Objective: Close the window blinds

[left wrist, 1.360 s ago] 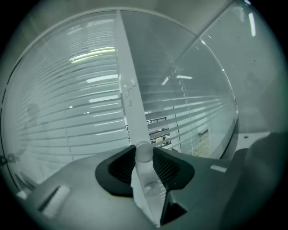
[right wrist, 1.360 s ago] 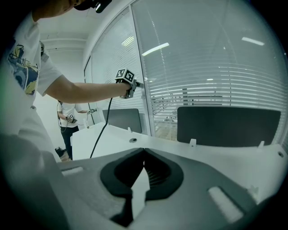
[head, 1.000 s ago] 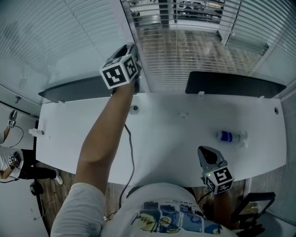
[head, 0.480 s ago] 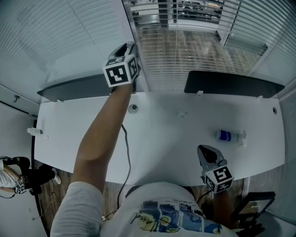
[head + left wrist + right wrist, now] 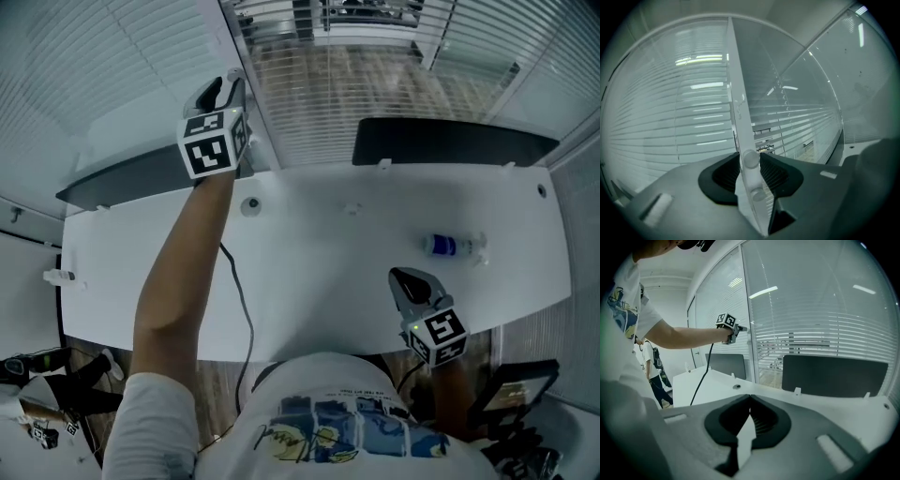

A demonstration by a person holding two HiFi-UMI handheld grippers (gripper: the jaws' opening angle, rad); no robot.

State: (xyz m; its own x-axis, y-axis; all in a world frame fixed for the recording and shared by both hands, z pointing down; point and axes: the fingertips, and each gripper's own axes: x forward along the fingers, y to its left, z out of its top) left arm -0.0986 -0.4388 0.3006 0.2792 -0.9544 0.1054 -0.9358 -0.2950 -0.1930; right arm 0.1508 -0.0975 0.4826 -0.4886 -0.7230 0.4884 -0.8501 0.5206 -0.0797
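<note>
You're likely at the turning step: left gripper [image 5: 221, 94] jaws, just eased wider, seemingly touch the blind knob [image 5: 751, 158]; pinch firmly, then twist; right gripper [image 5: 748, 416] closed, empty.

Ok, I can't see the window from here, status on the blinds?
Left gripper on blind knob, jaws just been opening. Right gripper shut, empty, over desk. Middle blinds: slats open. Nothing blocking.
</note>
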